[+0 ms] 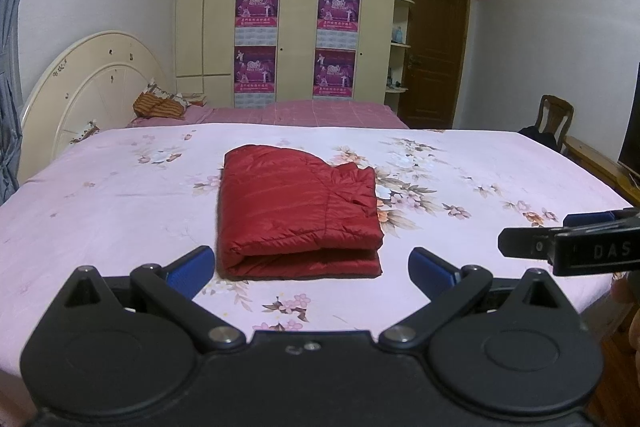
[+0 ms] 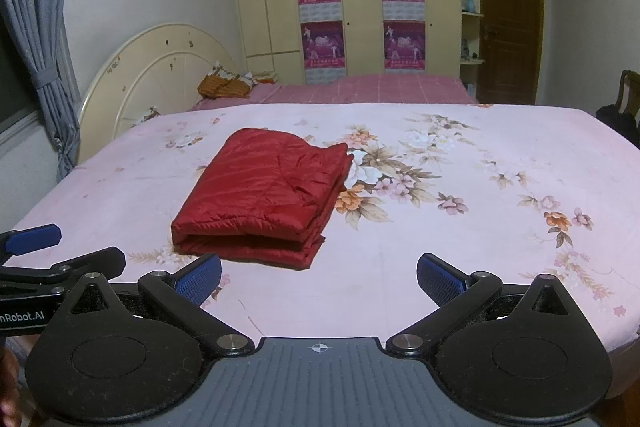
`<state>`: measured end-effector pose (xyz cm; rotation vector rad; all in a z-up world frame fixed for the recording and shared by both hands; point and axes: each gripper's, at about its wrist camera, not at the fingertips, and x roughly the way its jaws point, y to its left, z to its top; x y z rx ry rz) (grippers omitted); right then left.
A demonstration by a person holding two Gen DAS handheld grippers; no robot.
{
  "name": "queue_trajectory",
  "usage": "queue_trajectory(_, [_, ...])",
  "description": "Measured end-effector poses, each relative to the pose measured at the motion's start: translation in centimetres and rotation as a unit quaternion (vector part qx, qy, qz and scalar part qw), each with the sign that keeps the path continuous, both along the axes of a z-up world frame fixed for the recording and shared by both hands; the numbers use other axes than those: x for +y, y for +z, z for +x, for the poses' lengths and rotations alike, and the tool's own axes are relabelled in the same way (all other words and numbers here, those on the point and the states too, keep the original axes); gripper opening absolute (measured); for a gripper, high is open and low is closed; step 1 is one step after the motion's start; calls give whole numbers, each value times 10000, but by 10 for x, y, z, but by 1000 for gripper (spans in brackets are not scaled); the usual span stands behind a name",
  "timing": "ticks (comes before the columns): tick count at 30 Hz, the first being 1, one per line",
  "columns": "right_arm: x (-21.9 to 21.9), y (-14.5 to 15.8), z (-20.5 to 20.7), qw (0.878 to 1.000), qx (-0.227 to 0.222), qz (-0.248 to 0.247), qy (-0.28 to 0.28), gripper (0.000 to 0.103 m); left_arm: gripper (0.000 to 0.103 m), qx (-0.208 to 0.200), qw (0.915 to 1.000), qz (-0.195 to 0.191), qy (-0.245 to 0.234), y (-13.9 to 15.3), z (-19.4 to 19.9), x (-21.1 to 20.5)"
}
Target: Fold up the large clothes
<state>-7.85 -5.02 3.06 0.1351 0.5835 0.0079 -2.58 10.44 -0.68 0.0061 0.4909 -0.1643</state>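
A red quilted jacket lies folded into a thick rectangle on the pink floral bed sheet; it also shows in the right wrist view. My left gripper is open and empty, just short of the jacket's near folded edge. My right gripper is open and empty, to the right of the jacket's near corner. The right gripper shows from the side at the right of the left wrist view, and the left gripper at the left of the right wrist view.
A cream headboard stands at the left with a striped pillow by it. A tall wardrobe with purple posters and a brown door are behind the bed. A wooden chair stands at the right, grey curtains at the left.
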Motion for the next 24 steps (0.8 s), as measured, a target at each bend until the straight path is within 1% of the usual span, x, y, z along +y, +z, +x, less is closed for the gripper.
queue_trajectory(24, [4, -1, 4, 10000, -1, -44, 87, 103, 103, -29, 10000, -66, -46, 0, 3, 6])
